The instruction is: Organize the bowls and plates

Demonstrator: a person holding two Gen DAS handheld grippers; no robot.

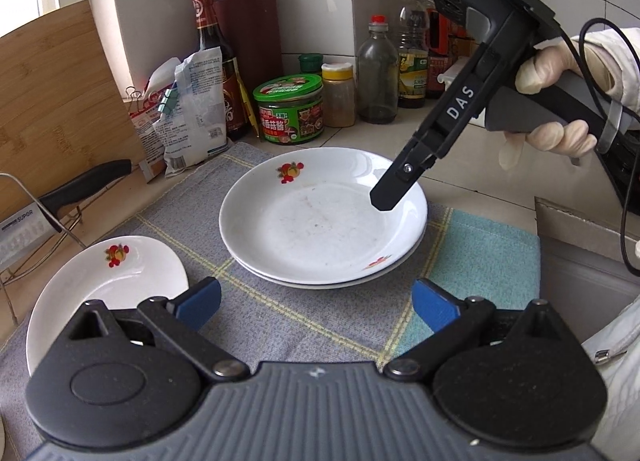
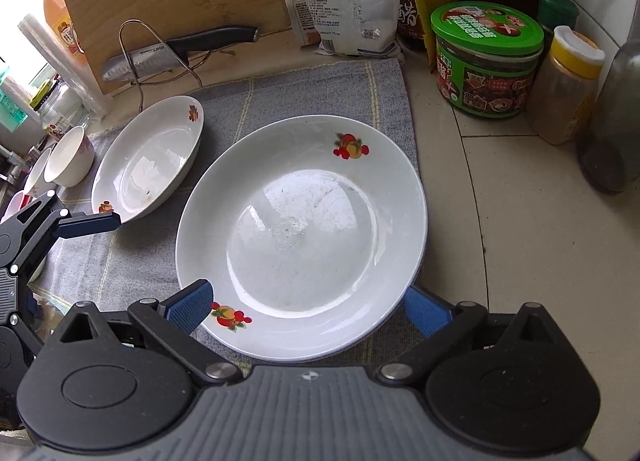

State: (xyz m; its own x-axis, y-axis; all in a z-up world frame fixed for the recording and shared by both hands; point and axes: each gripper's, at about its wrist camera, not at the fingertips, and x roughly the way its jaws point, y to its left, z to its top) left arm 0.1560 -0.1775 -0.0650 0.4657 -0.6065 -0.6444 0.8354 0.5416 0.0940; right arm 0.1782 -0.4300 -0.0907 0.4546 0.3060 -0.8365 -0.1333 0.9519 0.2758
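Plates are sitting stacked on a woven grey-blue checked cloth (image 1: 304, 317) covering the tiled surface (image 2: 500, 221): the top plate (image 1: 320, 217), round glazed white ceramic with fruit decals, is resting on a matching lower plate (image 1: 280, 275). The right gripper (image 2: 308, 307) is hovering over the stack's near rim, its blue ribbed jaws spread wide on either side, pinching nothing. The left gripper (image 1: 316, 303) is hanging over the cloth with jaws likewise spread and empty. A third plate (image 2: 146, 159) is lying just beside the stack, near a small white bowl (image 2: 72, 157). A gloved hand (image 1: 556, 101) is gripping the right handle. A green-lidded jar (image 2: 486, 57) is standing behind.
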